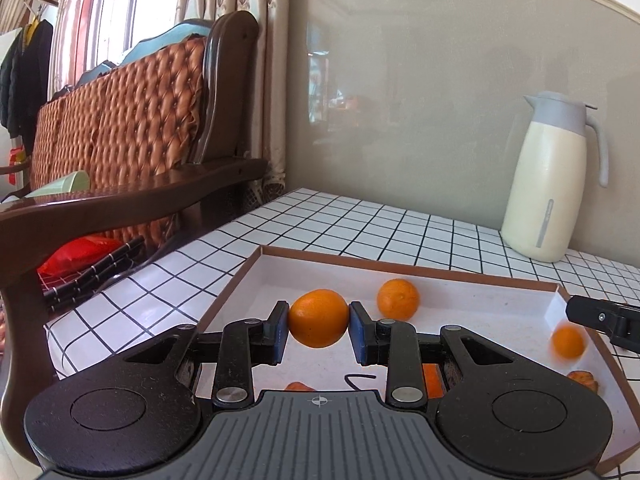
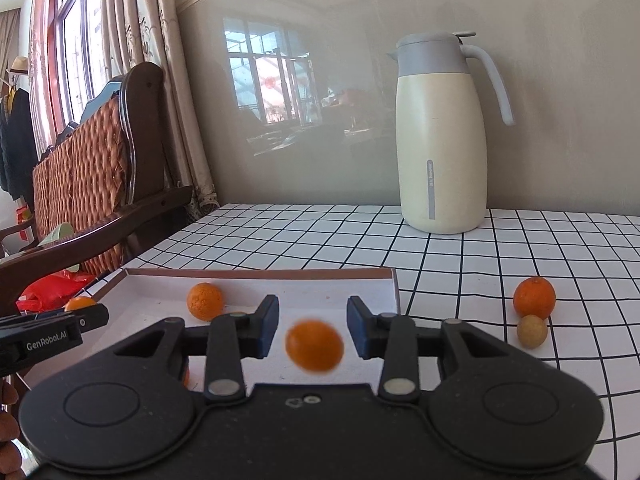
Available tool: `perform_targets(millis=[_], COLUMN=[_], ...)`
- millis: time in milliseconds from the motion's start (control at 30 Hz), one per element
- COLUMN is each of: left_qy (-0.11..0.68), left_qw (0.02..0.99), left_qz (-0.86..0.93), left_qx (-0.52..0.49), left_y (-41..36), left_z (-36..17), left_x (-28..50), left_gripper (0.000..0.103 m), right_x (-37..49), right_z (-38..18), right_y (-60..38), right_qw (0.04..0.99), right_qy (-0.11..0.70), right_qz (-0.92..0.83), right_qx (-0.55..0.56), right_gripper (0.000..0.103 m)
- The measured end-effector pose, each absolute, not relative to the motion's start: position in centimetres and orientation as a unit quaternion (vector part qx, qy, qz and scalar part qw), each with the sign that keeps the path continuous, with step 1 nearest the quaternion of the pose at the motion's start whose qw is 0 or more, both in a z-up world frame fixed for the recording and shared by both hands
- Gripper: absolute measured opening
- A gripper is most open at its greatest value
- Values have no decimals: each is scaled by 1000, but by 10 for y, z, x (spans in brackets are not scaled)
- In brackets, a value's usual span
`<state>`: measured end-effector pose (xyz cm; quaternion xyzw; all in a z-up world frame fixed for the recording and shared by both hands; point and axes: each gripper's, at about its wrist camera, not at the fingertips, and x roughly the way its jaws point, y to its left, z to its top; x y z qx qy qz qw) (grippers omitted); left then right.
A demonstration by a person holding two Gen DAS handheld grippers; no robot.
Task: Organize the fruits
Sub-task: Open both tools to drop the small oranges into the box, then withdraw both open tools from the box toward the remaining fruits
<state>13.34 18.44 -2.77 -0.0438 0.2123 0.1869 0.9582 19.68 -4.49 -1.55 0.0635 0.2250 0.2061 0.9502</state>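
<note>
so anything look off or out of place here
Yes: a blurred orange sits between the open right gripper fingers, untouched, apparently dropping into the tray. An orange and a small brownish fruit lie outside it on the table.

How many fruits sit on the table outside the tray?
2: an orange right of the tray, a smaller yellowish fruit just in front of it. More may be out of frame.

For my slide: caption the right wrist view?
Right gripper, jaws open, blurred orange between them above the tray.
</note>
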Motion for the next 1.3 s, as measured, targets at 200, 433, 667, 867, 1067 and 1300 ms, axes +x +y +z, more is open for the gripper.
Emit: perform_targets(millis=[200, 433, 667, 867, 1067, 1300], left_qy=[178, 162, 159, 157, 156, 160], left_qw=[959, 963, 966, 972, 978, 983], left_qz=[212, 212, 202, 176, 138, 90], left_qx=[-54, -42, -36, -24, -8, 4], left_y=[185, 176, 161, 140, 110, 73], left_z=[-20, -15, -12, -10, -10, -11], left_x=[125, 119, 117, 117, 120, 125], left_gripper=[103, 103, 103, 103, 103, 103], right_x=[186, 176, 179, 180, 179, 176], right_z=[-2, 8, 11, 11, 10, 8], right_y=[-65, -95, -126, -158, -179, -197], right_qw=[960, 962, 968, 970, 971, 972], right_qy=[180, 155, 151, 149, 150, 155], right_qz=[191, 187, 152, 114, 85, 63], right_qx=[95, 122, 135, 156, 164, 165], right_gripper=[95, 97, 97, 97, 97, 97])
